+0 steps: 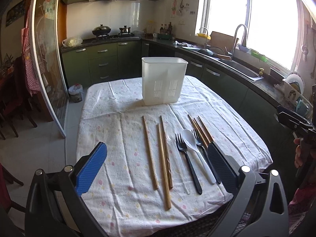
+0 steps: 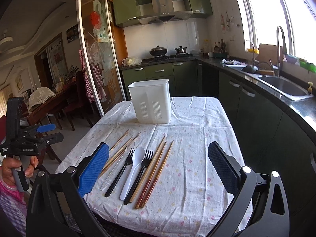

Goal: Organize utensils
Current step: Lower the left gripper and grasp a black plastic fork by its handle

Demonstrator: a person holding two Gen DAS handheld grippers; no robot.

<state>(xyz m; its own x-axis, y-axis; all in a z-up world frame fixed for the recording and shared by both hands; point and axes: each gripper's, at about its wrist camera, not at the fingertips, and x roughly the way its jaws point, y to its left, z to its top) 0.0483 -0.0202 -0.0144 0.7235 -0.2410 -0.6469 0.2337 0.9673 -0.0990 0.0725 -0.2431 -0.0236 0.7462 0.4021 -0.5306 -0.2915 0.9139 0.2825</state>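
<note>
we hold the left gripper (image 1: pixel 157 163) low over the near edge of the counter (image 1: pixel 102 122), its blue pad and black pad spread wide apart with nothing between them. the counter is covered by a white cloth (image 1: pixel 122 201) with small pink and yellow flowers.

from left to right in the left wrist view the utensils lie in a row on the cloth: a single wooden chopstick (image 1: pixel 150 152), then a pair of wooden chopsticks (image 1: pixel 164 158) lying close together, a clear plastic spoon (image 1: pixel 171 138) that is hard to make out, a black fork (image 1: pixel 187 164), a white spoon (image 1: pixel 192 146), a second black fork (image 1: pixel 199 140) partly under the white spoon's handle, and a bundle of chopsticks (image 1: pixel 199 128) with darker ends whose near part is hidden by the black pad. all of them point roughly away from us — toward the white utensil holder (image 1: pixel 164 81), which stands upright near the far edge of the counter, well apart from the row, with slotted vents low on its front.

the right gripper (image 2: pixel 158 169) hangs over the near right part of the counter, its pads also wide apart and holding nothing. in its view the same row lies just left of centre, the white spoon between the two forks, and a hand (image 2: pixel 13 167) grips the left tool's handle at the left edge.
</note>
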